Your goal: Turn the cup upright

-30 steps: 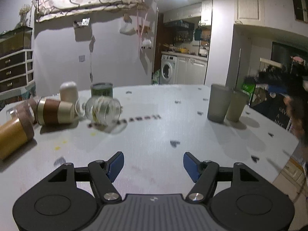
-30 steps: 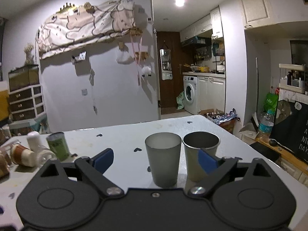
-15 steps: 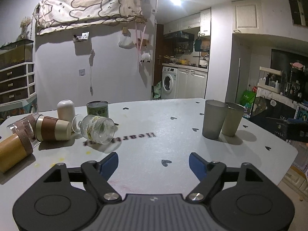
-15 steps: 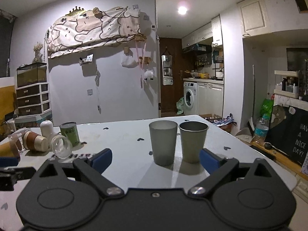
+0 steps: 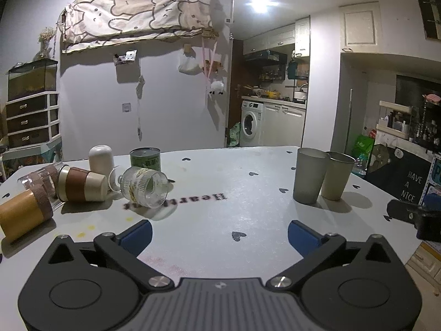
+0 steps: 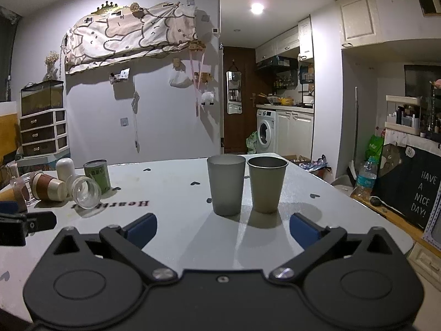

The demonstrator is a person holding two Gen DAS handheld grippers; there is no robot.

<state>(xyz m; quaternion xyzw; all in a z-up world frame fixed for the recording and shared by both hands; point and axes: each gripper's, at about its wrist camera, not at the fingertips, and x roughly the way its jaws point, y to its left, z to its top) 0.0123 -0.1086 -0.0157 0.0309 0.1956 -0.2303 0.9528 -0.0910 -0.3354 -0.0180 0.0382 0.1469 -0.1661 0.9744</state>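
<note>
- Left gripper (image 5: 219, 233) & right gripper (image 6: 222, 227): both spread wide, nothing held or touched, hovering above table (image 5: 209, 220) near edge.
- Bare surface seen ahead of both.
- Glass cup (image 5: 144, 187): ribbed, clear, lying on its side toward table's left edge, mouth facing front, beside green can (image 5: 145, 158).

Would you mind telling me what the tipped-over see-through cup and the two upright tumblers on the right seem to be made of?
The tipped cup looks like clear ribbed glass: you see the table through it. The grey tumbler seems frosted translucent plastic, matte. The beige tumbler has a thin dark rim, possibly metal or plastic; hard to tell.
</note>
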